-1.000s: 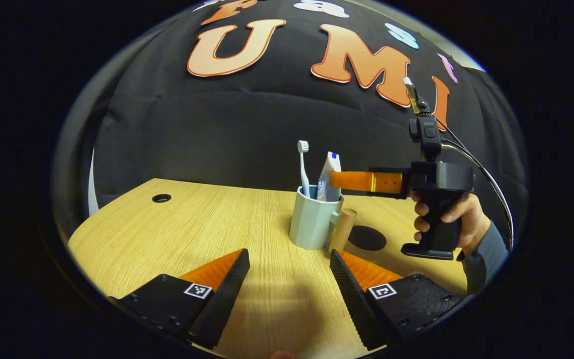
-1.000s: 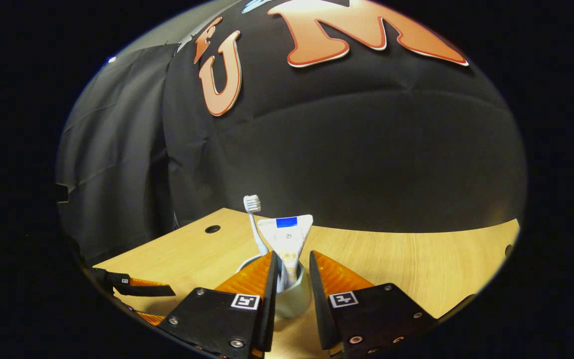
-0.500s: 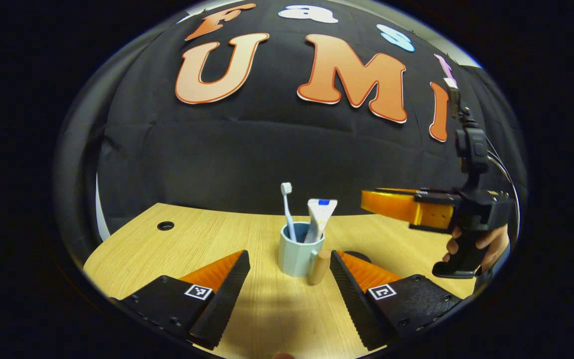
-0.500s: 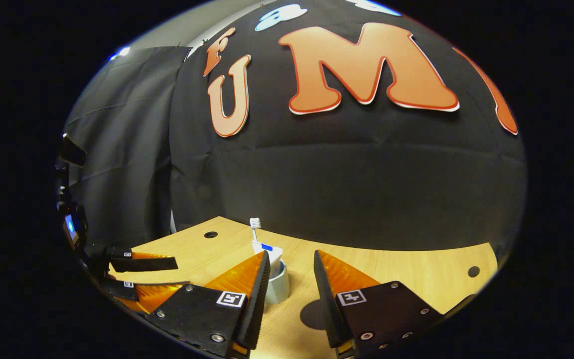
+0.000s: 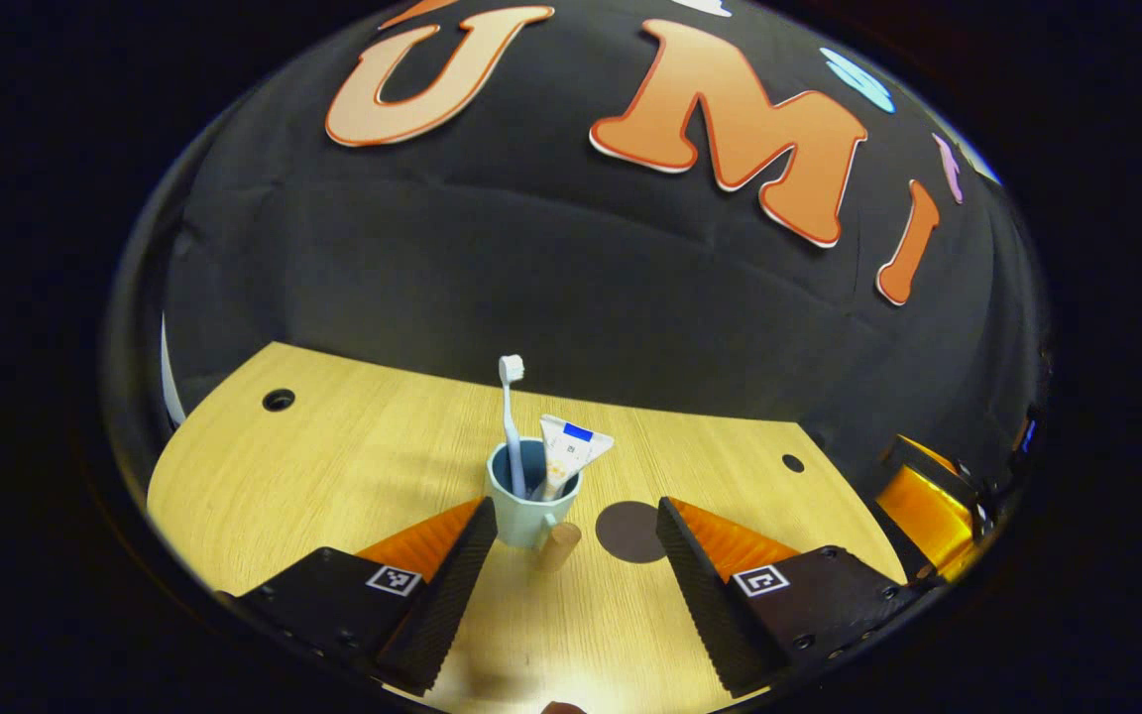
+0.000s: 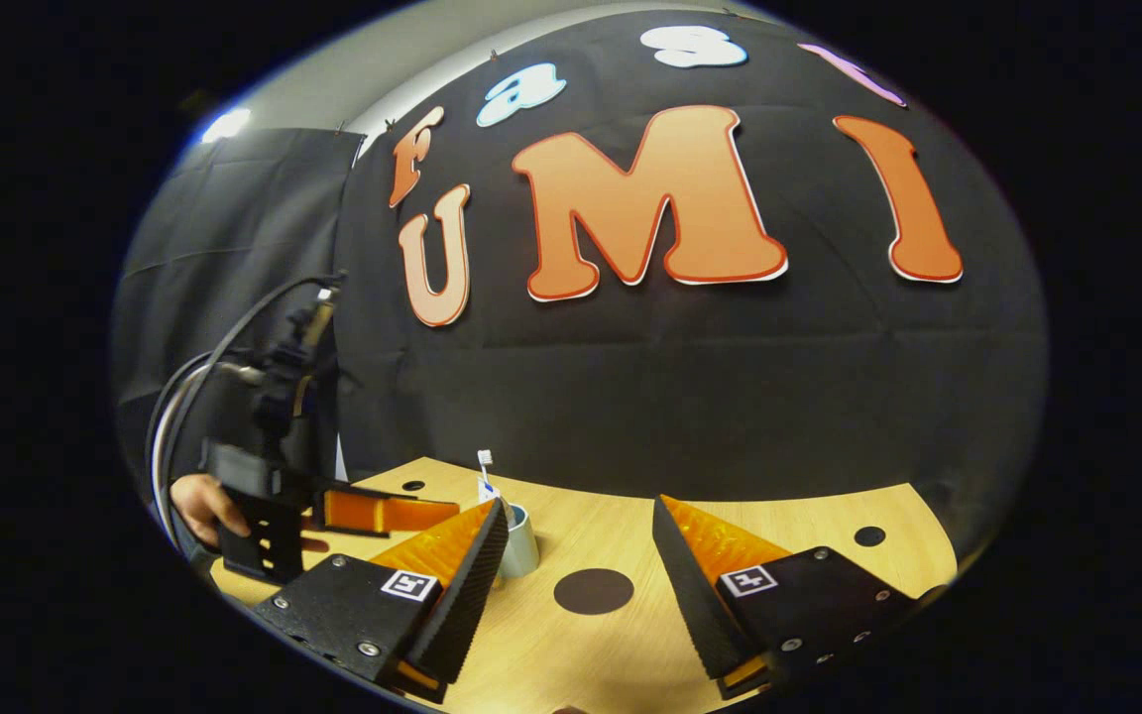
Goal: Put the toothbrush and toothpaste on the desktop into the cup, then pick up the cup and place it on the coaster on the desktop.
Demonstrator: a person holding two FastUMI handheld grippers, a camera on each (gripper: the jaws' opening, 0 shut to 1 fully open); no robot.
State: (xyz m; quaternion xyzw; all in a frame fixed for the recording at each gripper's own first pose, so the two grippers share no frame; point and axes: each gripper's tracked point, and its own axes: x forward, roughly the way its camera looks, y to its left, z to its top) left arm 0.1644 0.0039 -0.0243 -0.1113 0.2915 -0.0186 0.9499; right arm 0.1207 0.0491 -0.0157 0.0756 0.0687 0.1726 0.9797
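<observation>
Standing upright in the cup [image 5: 527, 508], the toothbrush [image 5: 511, 416] and the toothpaste [image 5: 568, 452] are both loaded, so the first half of the task reads as done. Step in hand, by my judgement: picking up the cup for transfer to the coaster [image 5: 629, 531].

Positions: cup rests on the desktop [image 5: 333, 466], near its middle. Its wooden handle [image 5: 561, 545] points toward the camera in the left gripper view. The coaster, a dark flat disc, lies just beside the cup on its right in that view, apart from it and bare.

Left gripper [image 5: 576, 555]: jaws spread wide, holding nothing. Cup sits just ahead of its left finger, off-centre in the gap; contact cannot be confirmed. In the right gripper view this gripper and the hand [image 6: 196, 504] holding it appear at left, fingers aimed toward the cup.

Right gripper [image 6: 579, 565]: jaws also wide, empty, well back from the cup, the coaster visible between its fingers.

Next move calls for centring the jaws on the cup body or handle, closing firmly, lifting level so the contents do not tip, then a short sideways shift onto the disc.
</observation>
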